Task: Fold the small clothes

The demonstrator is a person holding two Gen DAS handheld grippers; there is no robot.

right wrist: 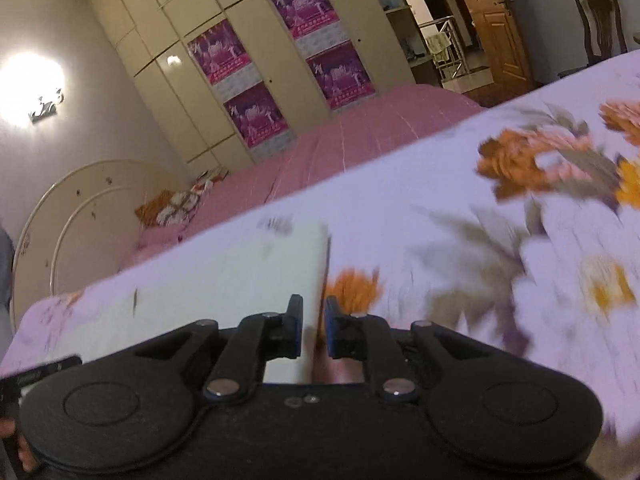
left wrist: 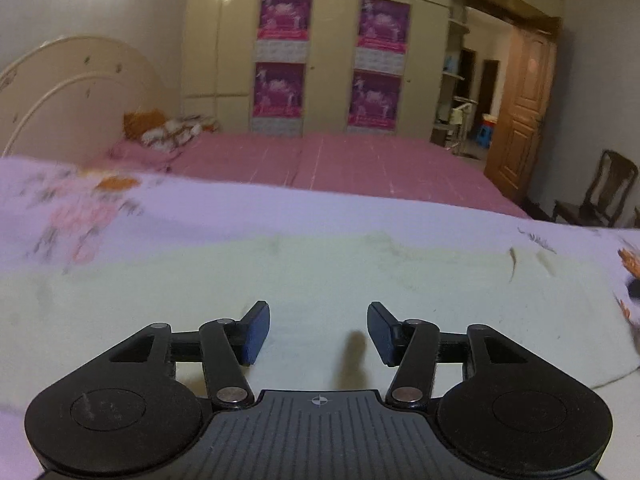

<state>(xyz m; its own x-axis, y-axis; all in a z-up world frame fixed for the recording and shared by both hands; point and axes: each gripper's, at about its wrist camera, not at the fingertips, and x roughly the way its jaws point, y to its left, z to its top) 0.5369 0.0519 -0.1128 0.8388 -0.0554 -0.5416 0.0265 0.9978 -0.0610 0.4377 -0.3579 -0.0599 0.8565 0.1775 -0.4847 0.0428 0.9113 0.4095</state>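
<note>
A pale green garment (left wrist: 280, 280) lies flat on a lilac floral sheet (left wrist: 80, 208). My left gripper (left wrist: 319, 332) hovers low over the garment's near part, open, with nothing between its fingers. In the right wrist view the same garment (right wrist: 224, 276) shows its straight right edge. My right gripper (right wrist: 313, 322) sits at that edge with its jaws a narrow gap apart. The cloth's edge shows in the gap, but the pads do not press on it. Motion blur softens both views.
The floral sheet (right wrist: 480, 220) covers the work surface. Behind it are a pink bed (left wrist: 340, 164) with cushions (left wrist: 172, 132) and a round headboard (left wrist: 72, 92). A wardrobe (left wrist: 328, 52) with posters, a wooden door (left wrist: 520, 120) and a chair (left wrist: 600, 196) stand further back.
</note>
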